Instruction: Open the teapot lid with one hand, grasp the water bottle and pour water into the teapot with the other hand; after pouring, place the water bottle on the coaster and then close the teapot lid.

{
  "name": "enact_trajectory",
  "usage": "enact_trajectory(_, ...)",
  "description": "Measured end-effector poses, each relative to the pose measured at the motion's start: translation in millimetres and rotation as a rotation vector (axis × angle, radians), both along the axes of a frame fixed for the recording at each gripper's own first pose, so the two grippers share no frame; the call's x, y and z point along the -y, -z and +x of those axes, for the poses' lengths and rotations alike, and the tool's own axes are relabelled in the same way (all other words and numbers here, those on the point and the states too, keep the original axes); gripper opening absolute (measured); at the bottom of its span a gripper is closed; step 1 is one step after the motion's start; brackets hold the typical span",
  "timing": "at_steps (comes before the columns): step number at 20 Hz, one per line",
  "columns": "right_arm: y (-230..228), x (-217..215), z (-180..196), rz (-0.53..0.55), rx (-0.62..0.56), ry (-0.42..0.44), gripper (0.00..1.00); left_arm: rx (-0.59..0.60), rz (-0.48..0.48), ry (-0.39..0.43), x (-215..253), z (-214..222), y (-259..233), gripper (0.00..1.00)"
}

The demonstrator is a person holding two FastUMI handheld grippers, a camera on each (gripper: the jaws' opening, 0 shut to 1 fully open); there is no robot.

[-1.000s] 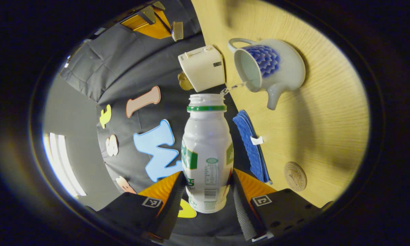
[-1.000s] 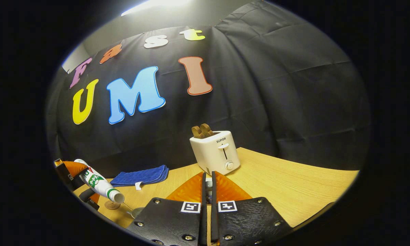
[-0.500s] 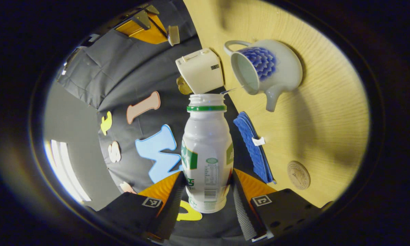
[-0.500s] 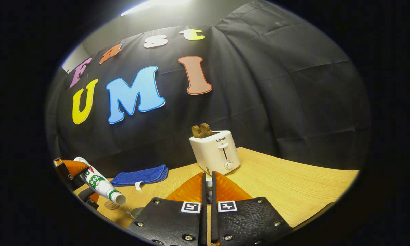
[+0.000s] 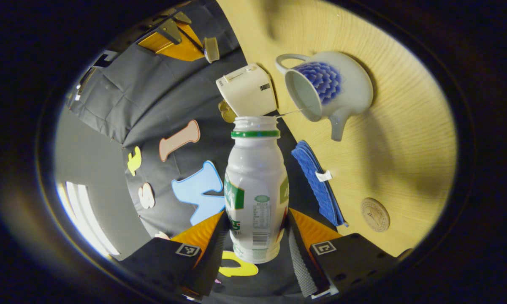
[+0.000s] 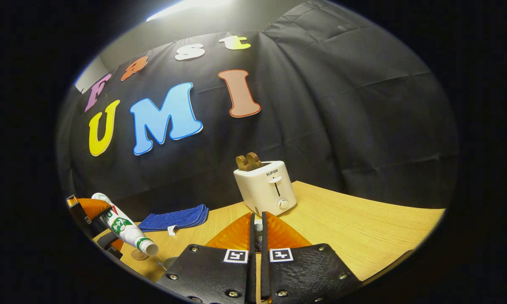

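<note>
A: Starting at nine o'clock in the left gripper view, what's the left claw [image 5: 256, 236] doing?

B: It's clamped on the white plastic water bottle with the green neck ring [image 5: 256, 190], one finger on each flank. The bottle is tipped over, and a thin thread of water runs from its open mouth into the white ceramic teapot with the blue flower pattern [image 5: 327, 90], which sits at about one o'clock on the pale wooden table [image 5: 405, 139].

A: So the pour is the step in hand?

B: That's my reading. The teapot's mouth is open, and the stream looks slight, so the pour may be nearly done.

A: And the lid?

B: At twelve o'clock in that view the right claw holds a small pale lid [image 5: 211, 49] aloft. In the right gripper view, the right claw [image 6: 256, 228] has its fingers pressed nearly together on something small and pale, most likely the lid's knob.

A: What's next?

B: Tip the bottle upright, then carry it to the round brown coaster [image 5: 375, 214] at four o'clock, just past the folded blue cloth [image 5: 316, 181]. It must land squarely. Then the lid goes down.
</note>
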State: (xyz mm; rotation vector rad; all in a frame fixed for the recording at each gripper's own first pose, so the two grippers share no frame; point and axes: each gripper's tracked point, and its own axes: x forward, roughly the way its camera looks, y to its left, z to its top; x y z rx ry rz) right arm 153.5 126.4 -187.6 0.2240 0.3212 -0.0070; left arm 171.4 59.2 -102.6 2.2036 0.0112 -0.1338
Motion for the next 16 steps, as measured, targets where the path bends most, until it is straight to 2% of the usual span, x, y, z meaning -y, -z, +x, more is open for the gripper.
enact_trajectory(3,1,1,0,0.005,-0.003,0.002,0.04,-0.001,0.010,0.019,8,4,-3,0.81)
enact_trajectory(4,1,1,0,0.007,-0.004,0.004,0.04,-0.002,0.013,0.023,9,6,-4,0.85)
enact_trajectory(16,10,23,4,0.073,-0.044,0.057,0.04,0.011,0.033,0.030,9,11,-13,0.85)
